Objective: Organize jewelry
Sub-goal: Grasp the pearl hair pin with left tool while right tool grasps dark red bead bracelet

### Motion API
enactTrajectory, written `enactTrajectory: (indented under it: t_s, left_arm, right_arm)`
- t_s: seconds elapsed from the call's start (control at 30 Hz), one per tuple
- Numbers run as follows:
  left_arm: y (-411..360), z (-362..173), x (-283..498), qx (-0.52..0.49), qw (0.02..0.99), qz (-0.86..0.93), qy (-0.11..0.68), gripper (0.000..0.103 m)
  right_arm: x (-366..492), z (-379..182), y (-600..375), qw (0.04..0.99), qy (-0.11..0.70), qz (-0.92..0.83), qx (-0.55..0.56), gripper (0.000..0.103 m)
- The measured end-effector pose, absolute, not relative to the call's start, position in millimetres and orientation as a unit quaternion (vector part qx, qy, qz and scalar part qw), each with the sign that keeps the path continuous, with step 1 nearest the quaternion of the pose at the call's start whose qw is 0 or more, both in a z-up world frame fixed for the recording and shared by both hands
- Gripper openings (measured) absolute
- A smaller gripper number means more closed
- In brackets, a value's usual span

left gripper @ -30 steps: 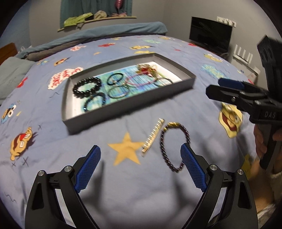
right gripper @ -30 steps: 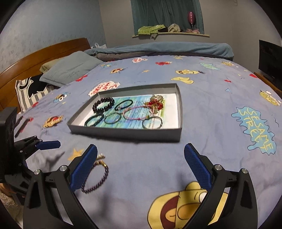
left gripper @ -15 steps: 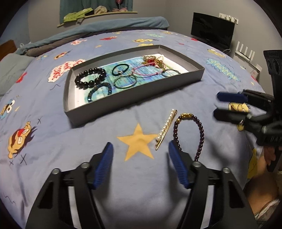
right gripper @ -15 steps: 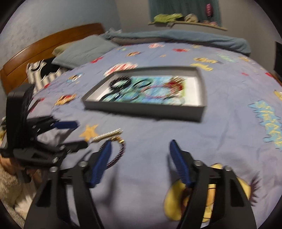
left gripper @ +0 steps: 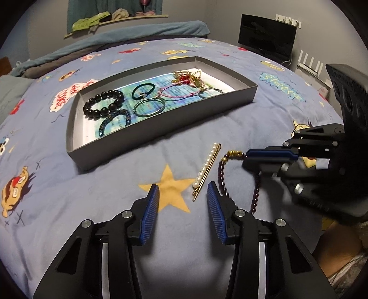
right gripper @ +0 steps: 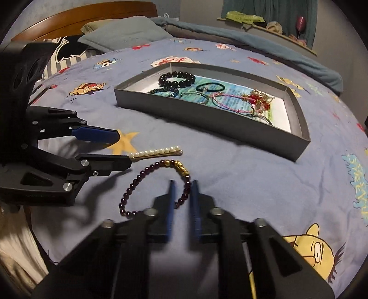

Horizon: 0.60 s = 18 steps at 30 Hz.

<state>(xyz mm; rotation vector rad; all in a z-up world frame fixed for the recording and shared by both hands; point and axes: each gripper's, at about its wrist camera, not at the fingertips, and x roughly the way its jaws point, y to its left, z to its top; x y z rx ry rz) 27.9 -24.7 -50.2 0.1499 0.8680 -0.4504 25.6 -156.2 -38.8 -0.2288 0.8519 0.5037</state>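
A grey tray point(left gripper: 161, 119) on the bed holds several bracelets and hair ties; it also shows in the right wrist view point(right gripper: 207, 119). In front of it lie a pearl hair clip point(left gripper: 208, 166) point(right gripper: 156, 152) and a dark purple bead bracelet with a gold charm point(left gripper: 222, 174) point(right gripper: 138, 181). My left gripper point(left gripper: 182, 195) is open, its jaws either side of the clip's near end. My right gripper point(right gripper: 183, 186) is nearly shut, its jaws either side of the bracelet's right strand, with a small gap still showing.
The blue cartoon bedspread point(left gripper: 69, 184) covers the bed. A pillow point(right gripper: 124, 34) and wooden headboard point(right gripper: 92, 13) lie at the far side. A black monitor point(left gripper: 266, 36) stands past the bed's right edge.
Both grippers have narrowed. The left one moved forward to the clip. The right one swung left and came down over the purple bracelet, closing around its strand.
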Motion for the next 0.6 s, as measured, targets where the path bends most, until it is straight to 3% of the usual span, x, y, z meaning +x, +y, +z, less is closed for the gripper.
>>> enactTrajectory:
  t_s: [0.4,0.6]
  left_arm:
    - [-43.2,-55.6,35.2,0.090,0.884,-0.232,0.396,0.038]
    - [-50.4,-59.4,40.8,0.090,0.883,-0.236,0.395,0.021]
  right_arm:
    - [35.1,-33.0,-177.0,0.882,0.410,0.216,-0.085,0.006]
    - [36.6,-33.9,-177.8,0.883,0.411,0.216,-0.073,0.006]
